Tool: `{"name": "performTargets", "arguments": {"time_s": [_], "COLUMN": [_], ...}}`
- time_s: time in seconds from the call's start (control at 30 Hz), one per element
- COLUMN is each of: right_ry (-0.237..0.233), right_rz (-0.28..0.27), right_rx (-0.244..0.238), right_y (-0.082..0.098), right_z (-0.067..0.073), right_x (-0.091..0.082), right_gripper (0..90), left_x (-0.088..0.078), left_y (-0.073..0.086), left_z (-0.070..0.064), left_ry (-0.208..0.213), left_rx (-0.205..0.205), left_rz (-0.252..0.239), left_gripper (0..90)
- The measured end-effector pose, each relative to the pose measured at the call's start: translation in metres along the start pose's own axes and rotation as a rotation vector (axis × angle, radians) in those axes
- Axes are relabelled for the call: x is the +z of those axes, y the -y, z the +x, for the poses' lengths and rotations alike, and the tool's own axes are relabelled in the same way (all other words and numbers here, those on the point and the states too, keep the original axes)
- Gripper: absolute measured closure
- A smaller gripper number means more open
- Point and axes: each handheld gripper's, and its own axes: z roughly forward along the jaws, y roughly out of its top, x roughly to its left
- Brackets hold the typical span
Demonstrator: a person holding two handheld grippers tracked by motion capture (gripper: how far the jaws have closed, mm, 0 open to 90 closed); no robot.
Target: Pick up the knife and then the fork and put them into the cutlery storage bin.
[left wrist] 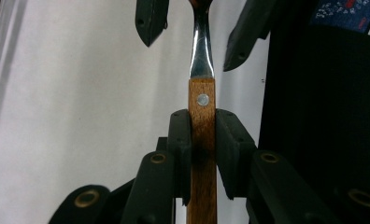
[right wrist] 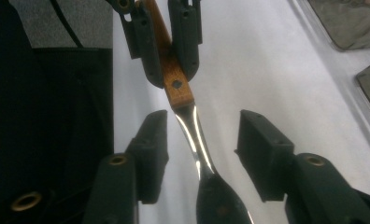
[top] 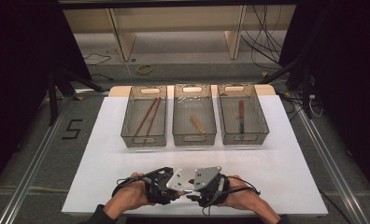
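A spoon with a wooden handle point(left wrist: 202, 126) and a shiny metal neck point(right wrist: 195, 140) hangs over the white table cover between my two grippers. My left gripper point(left wrist: 204, 140) is shut on the wooden handle just below its rivet. My right gripper point(right wrist: 202, 151) faces it from the other end. Its jaws stand either side of the metal neck with a gap on both sides, and the bowl point(right wrist: 218, 200) lies low between them. In the high view the left gripper point(top: 176, 193) and right gripper point(top: 195, 195) meet tip to tip near the table's front edge, under their grey plates.
Three see-through bins stand in a row at the back of the white cover point(top: 103, 168): the left bin point(top: 127, 128) holds two brown chopsticks, the middle bin point(top: 178, 128) a short wooden-handled utensil, the right bin point(top: 260, 121) a dark-handled utensil. Cables lie on the floor beyond.
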Motion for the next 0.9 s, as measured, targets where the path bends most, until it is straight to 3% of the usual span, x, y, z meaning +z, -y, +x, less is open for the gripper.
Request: {"name": "performTargets", "arguments": {"time_s": [0.23,0.47,0.73,0.9], "right_ry": [-0.015,-0.038,-0.063,-0.075], "right_rz": [0.050,0.064,0.061,0.053], "right_rx": [-0.054,-0.105,-0.157,-0.147], "right_y": [0.0016,0.0027,0.0048,0.0059], "right_z": [0.0042,0.0068,0.0089,0.0072], "right_x": [0.0059,0.0072,0.0090,0.0064], "right_gripper": [65.4,77.3,82.2,82.7], "left_x": [0.0024,0.0028,0.0037,0.0009], "left_y": [-0.0023,-0.0040,-0.0032,-0.0013], "left_z": [-0.0020,-0.0039,-0.0051,-0.0031], "left_ry": [0.016,0.025,0.036,0.033], "left_rx": [0.026,0.048,0.075,0.060], "left_rz": [0.019,0.023,0.018,0.000], "left_gripper": [76.2,76.2,75.3,72.6]}}
